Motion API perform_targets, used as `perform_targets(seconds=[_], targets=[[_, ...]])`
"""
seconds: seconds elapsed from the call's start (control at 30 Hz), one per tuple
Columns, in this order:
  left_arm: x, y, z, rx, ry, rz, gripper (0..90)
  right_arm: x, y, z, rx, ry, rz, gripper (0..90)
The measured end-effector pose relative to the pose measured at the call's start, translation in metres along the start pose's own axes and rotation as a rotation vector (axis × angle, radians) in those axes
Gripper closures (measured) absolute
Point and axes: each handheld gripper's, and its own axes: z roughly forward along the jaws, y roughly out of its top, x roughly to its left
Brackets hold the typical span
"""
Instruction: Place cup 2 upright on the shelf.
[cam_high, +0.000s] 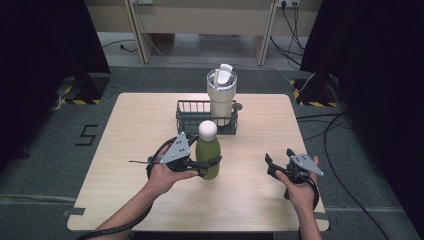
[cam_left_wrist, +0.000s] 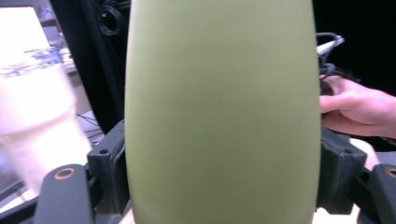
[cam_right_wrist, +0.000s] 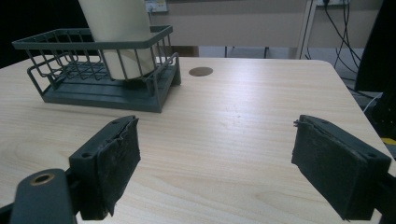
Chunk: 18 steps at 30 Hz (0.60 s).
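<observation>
Evenly lit from overhead in the high view, bright on the table (cam_high: 150, 130), with dark curtains at both sides swallowing detail. Soft, short shadows under the basket (cam_high: 192, 117) and bottle (cam_high: 208, 152). Slightly grainy, low in sharpness overall. In the left gripper view, bottle (cam_left_wrist: 219, 112) very close and out of focus, smooth and without glare; cup (cam_left_wrist: 37, 126) at left motion-blurred and washed out, background overexposed at upper left, black at right. In the right gripper view, sharp and clear on the table (cam_right_wrist: 243, 121); faint sheen across the wood, pads (cam_right_wrist: 119, 163) slightly soft up close.
</observation>
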Motion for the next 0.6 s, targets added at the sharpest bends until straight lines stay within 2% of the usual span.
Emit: perform_targets(seconds=[0.6], targets=[[0.027,0.005,-0.011,0.004,0.124,0.013,22.2,0.0,-0.001,0.0,0.003,-0.004,0.005,15.0]])
